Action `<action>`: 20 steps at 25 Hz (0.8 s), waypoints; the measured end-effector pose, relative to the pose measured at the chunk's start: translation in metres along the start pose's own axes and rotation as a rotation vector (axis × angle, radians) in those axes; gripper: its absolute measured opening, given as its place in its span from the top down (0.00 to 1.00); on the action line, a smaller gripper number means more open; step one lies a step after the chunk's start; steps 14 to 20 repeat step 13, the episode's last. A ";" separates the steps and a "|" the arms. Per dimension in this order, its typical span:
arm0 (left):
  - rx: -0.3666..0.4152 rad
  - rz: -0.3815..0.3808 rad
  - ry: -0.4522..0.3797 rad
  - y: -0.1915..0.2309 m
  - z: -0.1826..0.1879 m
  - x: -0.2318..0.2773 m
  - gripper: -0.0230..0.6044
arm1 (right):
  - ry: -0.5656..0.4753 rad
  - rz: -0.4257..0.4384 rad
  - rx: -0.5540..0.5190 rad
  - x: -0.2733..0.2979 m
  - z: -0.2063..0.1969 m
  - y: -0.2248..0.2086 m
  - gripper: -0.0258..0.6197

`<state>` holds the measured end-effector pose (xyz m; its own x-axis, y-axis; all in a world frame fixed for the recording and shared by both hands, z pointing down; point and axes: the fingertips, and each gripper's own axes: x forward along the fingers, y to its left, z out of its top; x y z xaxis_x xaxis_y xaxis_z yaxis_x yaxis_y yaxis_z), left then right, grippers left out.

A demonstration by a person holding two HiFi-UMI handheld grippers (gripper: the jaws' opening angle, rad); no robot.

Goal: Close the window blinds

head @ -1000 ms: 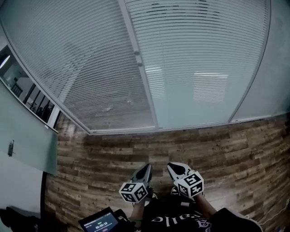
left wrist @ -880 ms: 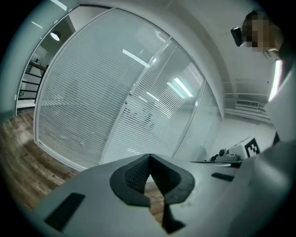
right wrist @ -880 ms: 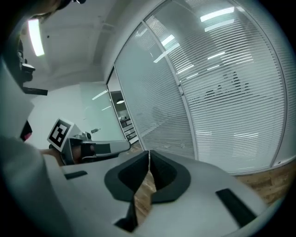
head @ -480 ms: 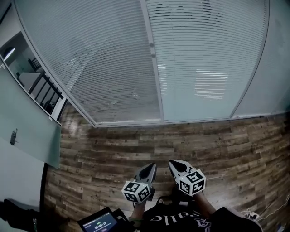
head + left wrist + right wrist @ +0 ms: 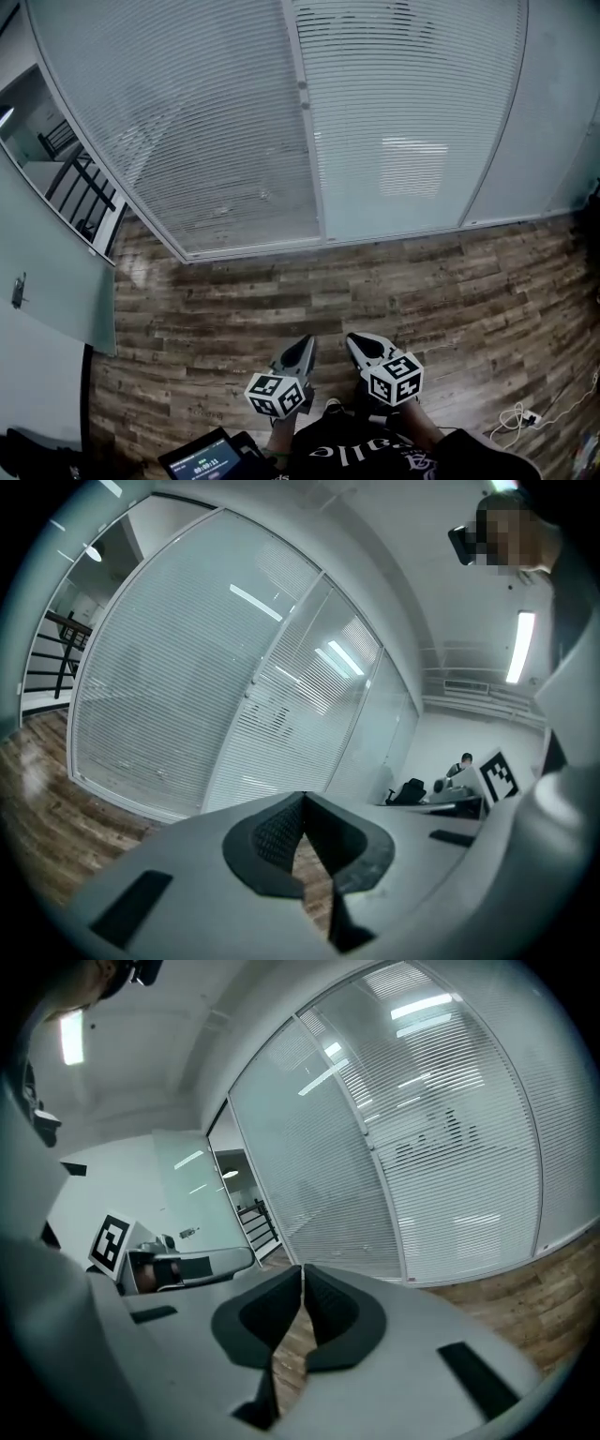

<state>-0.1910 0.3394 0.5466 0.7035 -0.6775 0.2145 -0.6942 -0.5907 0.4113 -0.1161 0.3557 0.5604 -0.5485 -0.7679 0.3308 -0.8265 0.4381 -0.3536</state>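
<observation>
White slatted window blinds (image 5: 206, 122) hang behind glass panels across the far wall, split by a vertical frame post (image 5: 305, 122); they also show in the left gripper view as blinds (image 5: 169, 705) and in the right gripper view as blinds (image 5: 450, 1166). My left gripper (image 5: 304, 344) and right gripper (image 5: 354, 341) are held low in front of the person's body, well short of the blinds, over the wooden floor. Both are shut with nothing between their tips.
Dark wood-plank floor (image 5: 281, 300) lies between me and the window wall. A frosted glass panel (image 5: 47, 281) stands at the left, with a railing (image 5: 80, 192) behind it. A small screen (image 5: 208, 457) sits at the bottom left. A cable (image 5: 525, 417) lies at bottom right.
The head view has swung a little: the blinds and frame post shifted right and then slightly back left. Both grippers stay low and shut in the same place.
</observation>
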 end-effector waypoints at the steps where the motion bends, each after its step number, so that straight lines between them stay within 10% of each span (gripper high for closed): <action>1: 0.001 -0.006 -0.001 -0.002 -0.001 -0.004 0.96 | -0.005 -0.006 0.000 -0.003 -0.001 0.002 0.93; 20: -0.013 -0.019 -0.011 -0.006 -0.005 -0.026 0.96 | -0.013 -0.025 -0.002 -0.013 -0.007 0.017 0.93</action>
